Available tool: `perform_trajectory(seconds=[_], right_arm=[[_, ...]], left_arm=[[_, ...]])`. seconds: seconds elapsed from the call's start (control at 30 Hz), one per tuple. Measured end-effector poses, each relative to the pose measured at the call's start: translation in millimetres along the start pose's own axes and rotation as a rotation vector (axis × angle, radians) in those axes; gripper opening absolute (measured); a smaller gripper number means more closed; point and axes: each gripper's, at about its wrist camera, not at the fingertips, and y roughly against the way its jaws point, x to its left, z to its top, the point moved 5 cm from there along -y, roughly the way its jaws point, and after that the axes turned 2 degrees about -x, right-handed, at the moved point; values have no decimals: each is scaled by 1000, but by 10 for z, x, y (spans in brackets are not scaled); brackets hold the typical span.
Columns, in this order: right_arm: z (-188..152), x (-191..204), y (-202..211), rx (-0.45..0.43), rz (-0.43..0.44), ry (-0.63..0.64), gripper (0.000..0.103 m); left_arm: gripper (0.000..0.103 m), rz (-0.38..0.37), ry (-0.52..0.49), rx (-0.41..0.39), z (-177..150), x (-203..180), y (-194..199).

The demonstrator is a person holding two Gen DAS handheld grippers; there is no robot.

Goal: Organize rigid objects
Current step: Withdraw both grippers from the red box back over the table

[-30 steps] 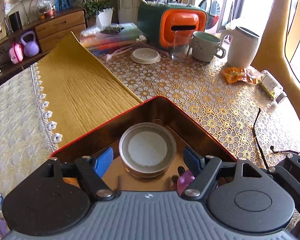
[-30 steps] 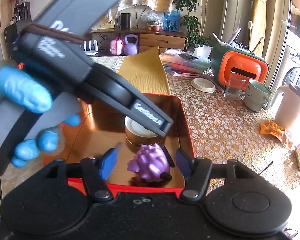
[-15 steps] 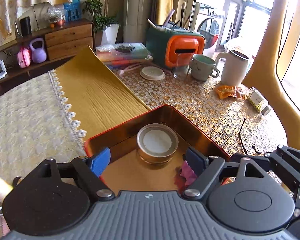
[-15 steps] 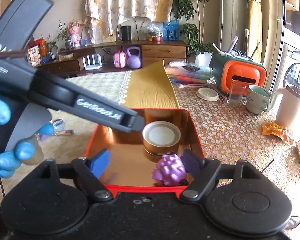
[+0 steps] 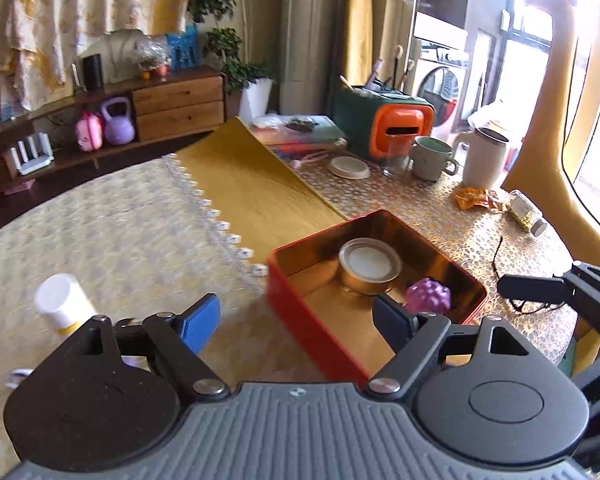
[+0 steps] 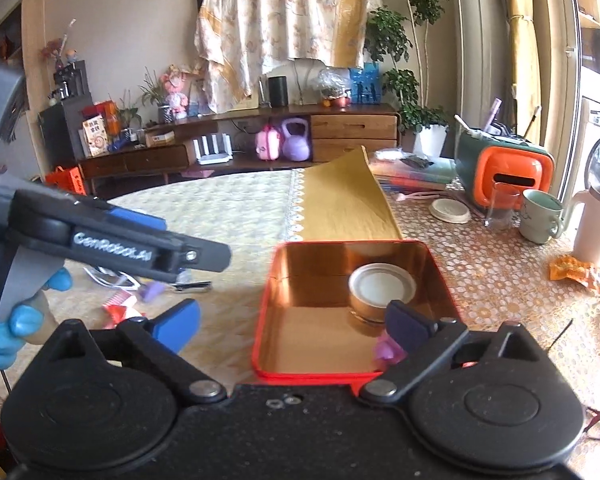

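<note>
Red tin box (image 5: 300, 312) sits on the table, and its inside is shiny and gold. A round jar with a white lid (image 5: 370, 262) stands in the far part of the box. A bumpy purple toy (image 5: 427, 296) lies in the box too, just beside the jar, on the near right side. From the right wrist view the jar (image 6: 382, 284) shows well, but the purple toy (image 6: 386, 347) is mostly hidden behind a gripper finger.

The left gripper (image 5: 296, 322) has its blue fingers spread wide apart and nothing is between them. It hangs over the near left edge of the box. The right gripper (image 6: 294, 326) is spread wide too, with nothing in it, and it hangs at the near side of the box (image 6: 266, 308).

A white and yellow bottle (image 5: 62, 304) lies on the pale tablecloth (image 5: 112, 240), well apart from the box on the left. Some small things lie on the cloth near it, but they are too blurry to tell. A blue glove (image 6: 8, 328) holds the left gripper's handle.

Far back on the table are a green mug (image 5: 432, 158), a white jug (image 5: 486, 158) and an orange and green box (image 5: 384, 122).
</note>
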Motion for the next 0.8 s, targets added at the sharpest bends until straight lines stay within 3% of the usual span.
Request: perform_trajectory(seconds=[0.5,0.8], right_arm=[[-51,557,23,-4,90,21,103],[-114,892,-76,25,140,49,103]], left_arm=[[85,98,59,-37,-566,645,592],[85,209,133,-53,-942,1204,889]])
